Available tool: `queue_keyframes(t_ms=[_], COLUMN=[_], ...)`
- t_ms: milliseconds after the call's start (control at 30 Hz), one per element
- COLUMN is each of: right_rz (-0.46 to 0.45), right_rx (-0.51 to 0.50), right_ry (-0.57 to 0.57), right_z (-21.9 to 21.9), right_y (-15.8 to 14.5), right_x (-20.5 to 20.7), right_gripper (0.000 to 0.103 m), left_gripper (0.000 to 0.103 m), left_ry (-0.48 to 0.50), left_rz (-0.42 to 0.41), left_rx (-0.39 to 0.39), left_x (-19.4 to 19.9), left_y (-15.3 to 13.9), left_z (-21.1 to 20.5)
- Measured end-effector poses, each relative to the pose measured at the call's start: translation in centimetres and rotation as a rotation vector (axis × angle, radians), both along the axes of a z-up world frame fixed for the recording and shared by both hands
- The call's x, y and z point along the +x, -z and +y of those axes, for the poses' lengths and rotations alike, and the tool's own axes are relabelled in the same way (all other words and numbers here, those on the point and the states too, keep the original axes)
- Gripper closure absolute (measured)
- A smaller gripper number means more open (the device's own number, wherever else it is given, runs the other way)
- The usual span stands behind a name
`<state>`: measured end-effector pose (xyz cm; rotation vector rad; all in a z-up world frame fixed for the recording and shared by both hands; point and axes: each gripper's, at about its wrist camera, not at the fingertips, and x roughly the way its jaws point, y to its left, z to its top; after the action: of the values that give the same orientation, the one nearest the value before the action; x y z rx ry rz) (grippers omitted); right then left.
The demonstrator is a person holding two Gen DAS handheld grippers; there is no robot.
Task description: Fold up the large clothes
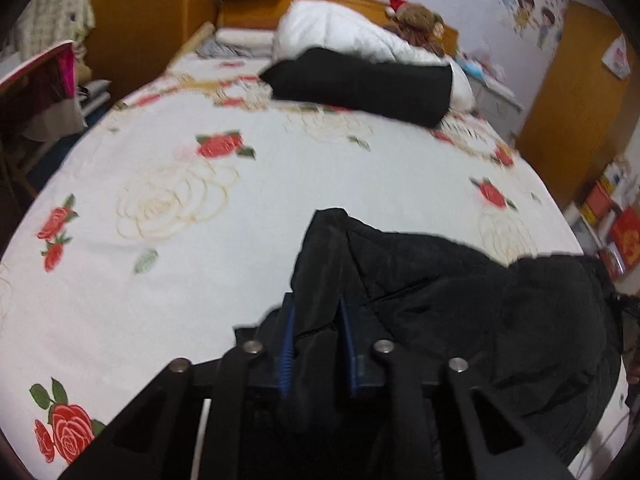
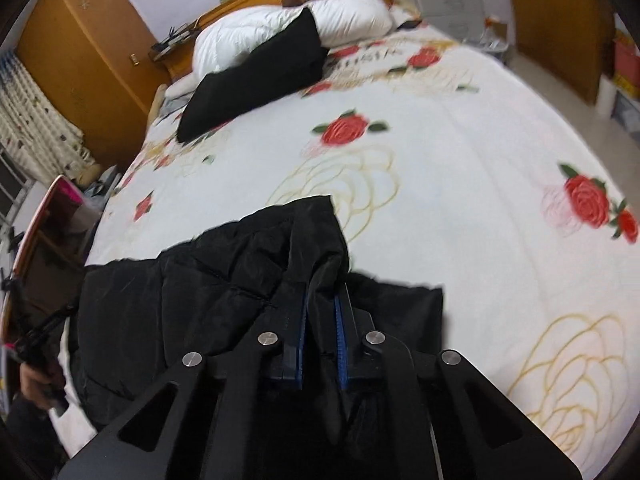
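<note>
A black padded jacket lies bunched at the near edge of a bed with a white rose-print sheet. My left gripper is shut on a fold of the jacket, and black fabric fills the gap between its blue pads. In the right wrist view the same jacket spreads to the left. My right gripper is shut on a raised corner of it, which peaks just beyond the fingertips. At that view's left edge a hand holds the other gripper.
A folded black garment lies against white bedding and a plush toy at the headboard. Wooden wardrobes stand at the far corners. A desk is at the left, boxes and shelves at the right.
</note>
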<state>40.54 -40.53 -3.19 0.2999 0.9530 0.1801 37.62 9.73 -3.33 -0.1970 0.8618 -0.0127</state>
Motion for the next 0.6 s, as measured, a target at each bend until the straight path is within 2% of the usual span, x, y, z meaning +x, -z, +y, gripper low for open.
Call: queue_keyframes(t_ms=[100, 200, 267, 367, 467, 533, 600], right_rz=[0.05, 0.107, 0.121, 0.119, 0.113, 0.065, 0.014], right_rx=[0.035, -0.079, -0.103, -0.162, -0.231, -0.277, -0.283], right_ry=[0.064, 0.041, 0.033, 0.031, 0.021, 0.02, 0.021], right_z=[-1.2, 0.5, 1.0, 1.6, 2.2, 2.5, 2.5], right_y=[1.7, 4.5, 5.7, 7.0, 6.6, 4.7, 2.9], right_x=[1.8, 3.2, 3.5, 3.8, 3.7, 2.9, 1.9], right_gripper=[0.092, 0.092, 0.091, 0.089, 0.085, 0.083, 0.079], left_gripper=[0.084, 0.084, 0.084, 0.083, 0.079, 0.078, 0.072], left_ry=[-0.063, -0.083, -0.109, -0.133, -0.136, -0.136, -0.138], left_rz=[0.014, 0.052, 0.066, 0.054, 0.06, 0.054, 0.049], left_rx=[-0.062, 0.002, -0.01, -0.013, 0.02, 0.023, 0.01], left_x=[1.3, 2.6, 2.8, 2.7, 2.8, 2.5, 2.1], left_y=[1.1, 3.9, 5.7, 6.7, 6.1, 5.1, 4.2], left_z=[1.1, 0.1, 0.1, 0.1, -0.1, 0.1, 0.5])
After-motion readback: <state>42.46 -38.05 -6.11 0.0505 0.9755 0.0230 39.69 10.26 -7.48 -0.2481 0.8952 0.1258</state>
